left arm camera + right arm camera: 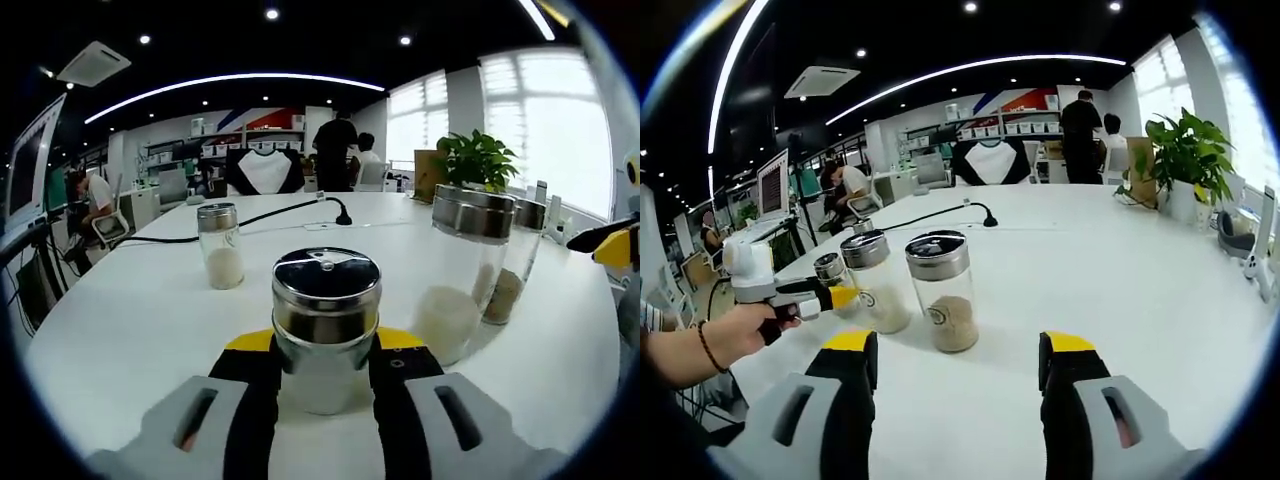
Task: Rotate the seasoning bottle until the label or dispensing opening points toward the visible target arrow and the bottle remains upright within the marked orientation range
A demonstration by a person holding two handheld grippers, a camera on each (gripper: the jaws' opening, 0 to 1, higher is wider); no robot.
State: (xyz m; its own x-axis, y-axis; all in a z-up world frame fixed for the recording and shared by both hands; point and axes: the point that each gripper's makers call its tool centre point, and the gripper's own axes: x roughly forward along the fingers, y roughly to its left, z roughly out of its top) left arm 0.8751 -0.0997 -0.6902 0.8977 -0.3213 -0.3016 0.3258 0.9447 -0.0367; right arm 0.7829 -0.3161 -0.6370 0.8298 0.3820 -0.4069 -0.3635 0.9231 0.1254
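A glass seasoning bottle [325,330] with a shiny metal shaker lid stands upright on the white table [130,330]. My left gripper [325,348] is shut on it, a yellow-tipped jaw pressed against each side. In the right gripper view the same gripper [835,292], held by a hand [740,335], clasps that small bottle [829,270] at the left. My right gripper [958,350] is open, its jaws wide apart over bare table, short of a jar of brown grains [940,292].
A small shaker of white powder [221,246] stands to the left. A jar of white grains [462,270] [875,282] and the brown jar [512,262] stand to the right. A black cable [290,212] crosses the far table. A potted plant [1185,150] sits at the far edge.
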